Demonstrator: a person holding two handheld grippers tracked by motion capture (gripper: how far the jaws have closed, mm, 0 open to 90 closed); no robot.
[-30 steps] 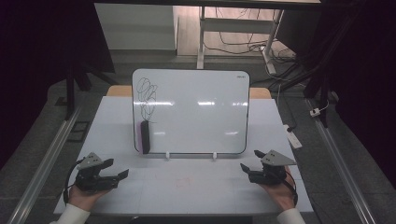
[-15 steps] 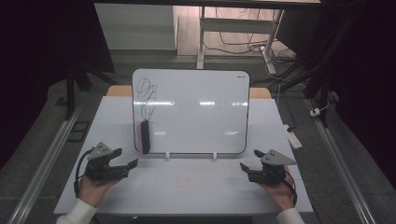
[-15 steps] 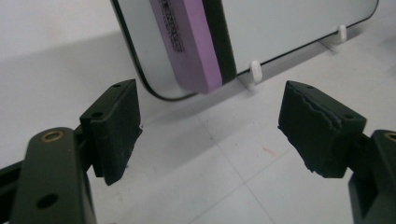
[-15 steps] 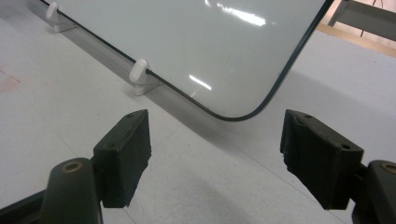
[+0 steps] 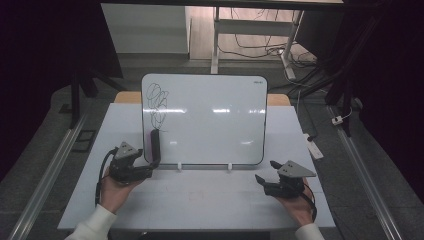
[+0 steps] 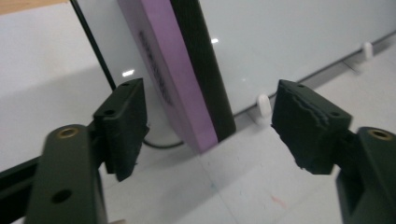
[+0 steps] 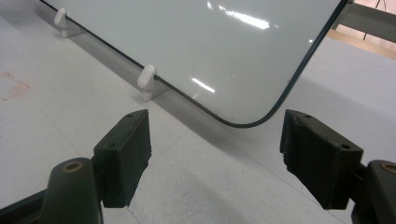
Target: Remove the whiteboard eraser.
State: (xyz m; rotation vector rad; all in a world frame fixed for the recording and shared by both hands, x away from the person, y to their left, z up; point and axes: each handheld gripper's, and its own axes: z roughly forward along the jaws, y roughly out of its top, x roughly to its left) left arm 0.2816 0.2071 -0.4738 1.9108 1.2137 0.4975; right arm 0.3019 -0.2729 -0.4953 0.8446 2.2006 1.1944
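Where the high view looks down, a whiteboard (image 5: 205, 120) leans upright on the white worktop (image 5: 200, 200), propped on small white feet (image 5: 179, 165), with black scribbles (image 5: 157, 102) at its upper left; an eraser (image 5: 155, 145) stands against its lower left corner; the left claw (image 5: 148, 171), held in a hand (image 5: 116, 190), sits just beside the eraser's foot; the right claw (image 5: 265, 176) rests well apart, near the board's lower right corner, over bare worktop.

From the left gripper view, the left claw (image 6: 210, 128) gapes wide, gripping nothing; the eraser (image 6: 180, 70), purple with a black side, stands tilted between and beyond the jaws, against the board (image 6: 289, 37).

From the right gripper view, the right claw (image 7: 217, 149) is likewise wide and empty; the board's rounded corner (image 7: 266, 112) lies just ahead, with a white foot (image 7: 148, 81) under its edge.
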